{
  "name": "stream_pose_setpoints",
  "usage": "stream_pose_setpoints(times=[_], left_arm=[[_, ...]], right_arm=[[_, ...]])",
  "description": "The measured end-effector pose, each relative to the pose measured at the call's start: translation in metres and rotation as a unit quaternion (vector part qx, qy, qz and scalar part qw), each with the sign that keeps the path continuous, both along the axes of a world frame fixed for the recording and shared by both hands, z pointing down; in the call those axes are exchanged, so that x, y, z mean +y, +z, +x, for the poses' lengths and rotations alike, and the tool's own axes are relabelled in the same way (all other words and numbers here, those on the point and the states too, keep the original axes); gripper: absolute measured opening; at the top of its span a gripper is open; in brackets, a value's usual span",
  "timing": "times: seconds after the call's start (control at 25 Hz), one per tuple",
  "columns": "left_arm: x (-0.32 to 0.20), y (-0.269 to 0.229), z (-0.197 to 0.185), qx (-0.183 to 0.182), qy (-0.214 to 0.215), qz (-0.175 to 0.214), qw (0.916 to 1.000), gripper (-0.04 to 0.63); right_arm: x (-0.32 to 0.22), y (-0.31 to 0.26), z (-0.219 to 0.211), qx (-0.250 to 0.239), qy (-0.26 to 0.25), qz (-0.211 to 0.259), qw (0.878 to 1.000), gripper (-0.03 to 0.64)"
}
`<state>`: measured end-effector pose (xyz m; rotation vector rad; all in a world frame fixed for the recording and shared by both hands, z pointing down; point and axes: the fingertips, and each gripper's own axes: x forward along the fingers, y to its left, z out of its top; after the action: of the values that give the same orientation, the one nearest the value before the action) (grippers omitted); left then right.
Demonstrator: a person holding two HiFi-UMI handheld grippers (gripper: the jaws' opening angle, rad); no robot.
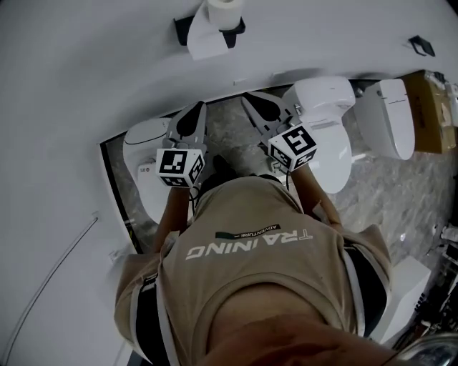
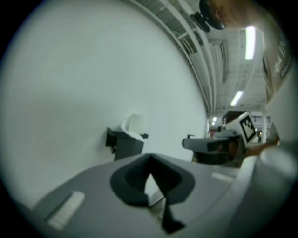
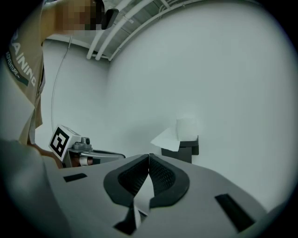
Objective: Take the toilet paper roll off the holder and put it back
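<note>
Tongs pressed together and empty, both left tongs (image 1: 195,111) and right tongs (image 1: 250,101). Straight ahead between them, well apart, the toilet paper roll (image 1: 223,11) stands upright on its holder (image 1: 236,28).

Tan T-shirt (image 1: 250,286), white "TRAINING" print, dark straps (image 1: 147,314) with pale edging on both sides. Left gripper (image 1: 199,107) and right gripper (image 1: 248,100): grey shells, black cross-hatched pads (image 3: 162,177). A black-and-white marker cube (image 1: 180,166) sits behind each one's jaws.
</note>
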<state>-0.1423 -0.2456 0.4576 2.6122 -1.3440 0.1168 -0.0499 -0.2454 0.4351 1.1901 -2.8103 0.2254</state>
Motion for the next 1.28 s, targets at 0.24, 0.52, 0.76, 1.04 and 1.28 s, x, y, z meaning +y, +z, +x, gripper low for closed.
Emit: stream_pose_setpoints(times=[0.24, 0.52, 0.76, 1.04, 1.28], left_arm=[[-0.030, 0.004, -0.005, 0.021, 0.022, -0.003, 0.9995, 0.000], [-0.057, 0.008, -0.007, 0.022, 0.015, -0.006, 0.9996, 0.000], [-0.085, -0.015, -0.014, 0.003, -0.024, 0.011, 0.9996, 0.000], [-0.132, -0.043, -0.007, -0.012, -0.067, 0.034, 0.9971, 0.000], [-0.155, -0.042, -0.001, -0.012, -0.101, 0.017, 0.9947, 0.000]], right_arm=[[-0.021, 0.003, 0.014, 0.024, 0.049, -0.004, 0.999, 0.014], [-0.053, 0.010, 0.021, 0.020, 0.057, -0.005, 0.998, 0.014], [-0.098, -0.008, 0.022, -0.023, 0.030, 0.016, 0.999, 0.014], [-0.160, -0.034, 0.033, -0.029, -0.006, 0.049, 0.998, 0.015], [-0.192, -0.039, 0.029, -0.036, -0.054, 0.036, 0.997, 0.246]])
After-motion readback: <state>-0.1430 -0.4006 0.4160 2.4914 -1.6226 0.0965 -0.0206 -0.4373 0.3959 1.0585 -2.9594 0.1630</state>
